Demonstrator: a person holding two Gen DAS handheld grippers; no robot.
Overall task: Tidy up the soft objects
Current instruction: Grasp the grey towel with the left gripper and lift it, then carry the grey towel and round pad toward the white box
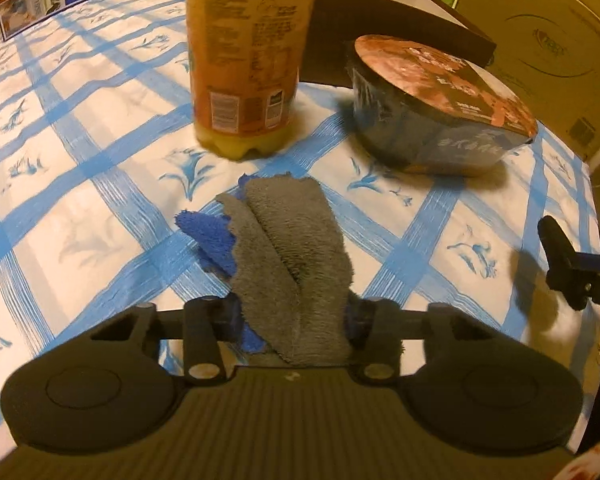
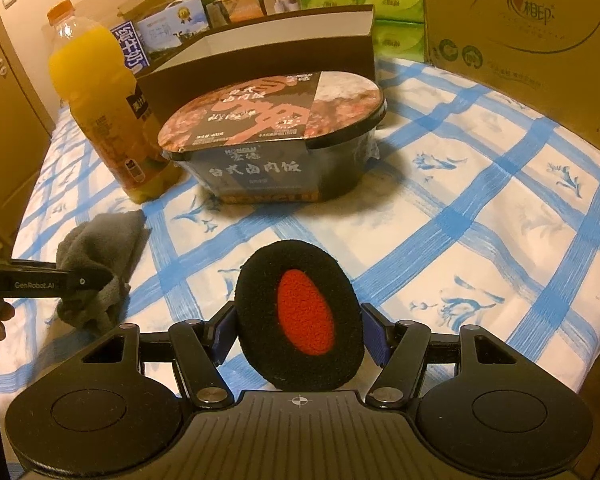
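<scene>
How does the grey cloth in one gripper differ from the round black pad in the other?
The grey cloth is limp, folded and rumpled, with blue showing underneath; the black pad is a neat oval with a red centre. The cloth trails onto the checked tablecloth; the pad stands on edge. Both look fuzzy and sit between gripper fingers.

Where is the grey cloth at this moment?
In the left wrist view the grey cloth lies between the left gripper's jaws, on the checked tablecloth, just in front of the orange juice bottle.
</scene>
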